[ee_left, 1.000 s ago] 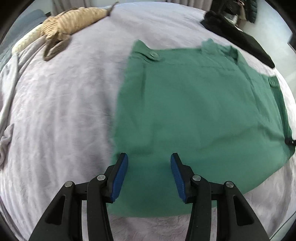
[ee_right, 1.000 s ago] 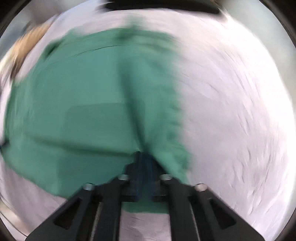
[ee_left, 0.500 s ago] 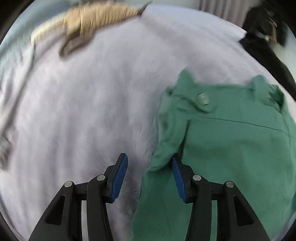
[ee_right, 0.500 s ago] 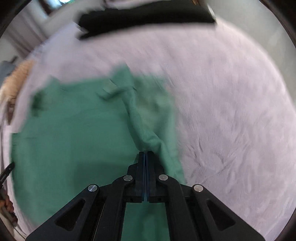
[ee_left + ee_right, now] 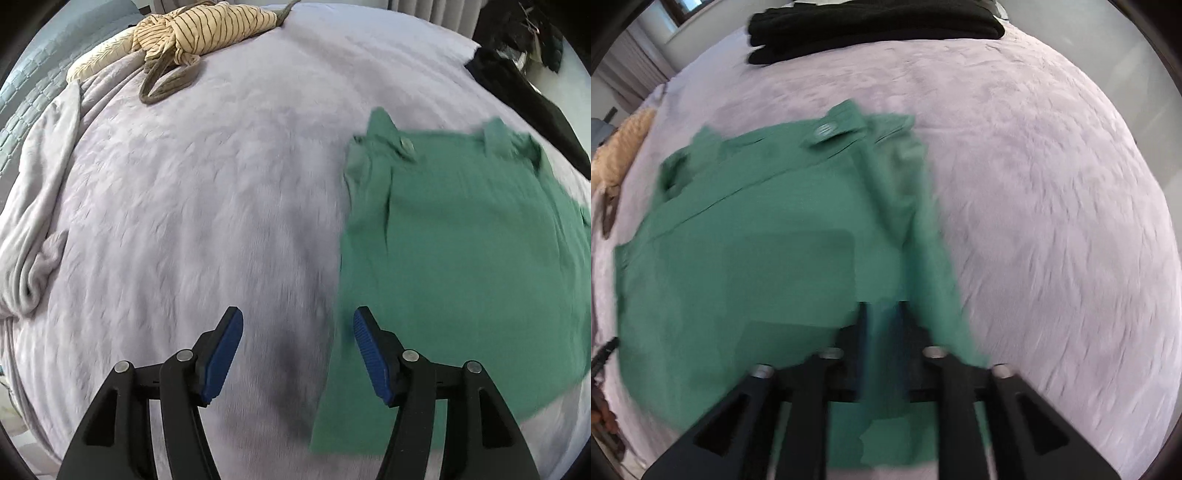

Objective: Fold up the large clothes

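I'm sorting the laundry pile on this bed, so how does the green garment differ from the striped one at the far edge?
The green garment is one plain colour; the striped garment is tan with dark lines. The green one lies spread mostly flat, its sides turned in, while the striped one sits bunched in a heap. The green one lies close to the open left gripper; the striped one lies far off. Both rest on the lilac blanket.

Both wrist views look steeply down, close over the green garment: left from its left edge, right from its right
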A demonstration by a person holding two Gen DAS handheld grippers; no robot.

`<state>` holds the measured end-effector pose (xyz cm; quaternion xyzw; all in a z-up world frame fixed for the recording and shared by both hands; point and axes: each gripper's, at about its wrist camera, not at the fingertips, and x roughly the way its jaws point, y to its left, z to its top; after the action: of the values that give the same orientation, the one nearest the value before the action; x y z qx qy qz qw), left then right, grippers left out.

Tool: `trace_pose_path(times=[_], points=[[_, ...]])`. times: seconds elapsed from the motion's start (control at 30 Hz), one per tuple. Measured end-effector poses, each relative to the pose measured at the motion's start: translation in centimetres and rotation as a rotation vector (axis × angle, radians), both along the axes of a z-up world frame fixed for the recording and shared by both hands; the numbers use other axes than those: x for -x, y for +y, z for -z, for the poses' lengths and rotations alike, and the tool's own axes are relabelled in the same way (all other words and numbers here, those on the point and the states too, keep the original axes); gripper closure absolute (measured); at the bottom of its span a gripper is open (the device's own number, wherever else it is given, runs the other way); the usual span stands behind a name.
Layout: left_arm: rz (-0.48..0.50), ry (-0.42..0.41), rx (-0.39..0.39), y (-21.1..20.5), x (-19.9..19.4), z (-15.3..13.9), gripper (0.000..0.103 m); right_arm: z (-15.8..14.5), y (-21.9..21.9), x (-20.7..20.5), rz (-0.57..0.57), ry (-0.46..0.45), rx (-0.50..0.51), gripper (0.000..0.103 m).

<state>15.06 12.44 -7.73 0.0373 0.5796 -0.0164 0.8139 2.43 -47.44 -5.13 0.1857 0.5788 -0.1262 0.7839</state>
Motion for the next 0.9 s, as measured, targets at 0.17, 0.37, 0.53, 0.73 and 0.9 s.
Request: trace_pose_path(times=[0.17, 0.37, 0.53, 0.73, 0.9], points=[[-0.007, 0.062, 0.024, 1.1, 3.0, 2.4, 0.035, -0.4, 4.5, 2.7, -0.056, 0.0, -0.039, 0.04], [-0.023, 0.073, 0.0, 2.5, 5.0, 1.5, 0.033, -0.5, 7.6, 4.8, -0.072, 0.005, -0.081, 0.04], [-0.068, 0.096, 0.007, 3.6, 6.6, 1.0, 0.033, 0.2, 9.2, 6.3, -0.065, 0.013, -0.247, 0.031], [-0.074, 0.093, 0.014, 3.3, 7.5, 1.5, 0.007, 1.6, 11.7, 7.6, -0.074, 0.035, -0.321, 0.03], [-0.062, 0.091, 0.013, 2.4, 8.0, 1.0, 0.0, 2.7, 13.5, 6.5, -0.093, 0.053, -0.345, 0.024]])
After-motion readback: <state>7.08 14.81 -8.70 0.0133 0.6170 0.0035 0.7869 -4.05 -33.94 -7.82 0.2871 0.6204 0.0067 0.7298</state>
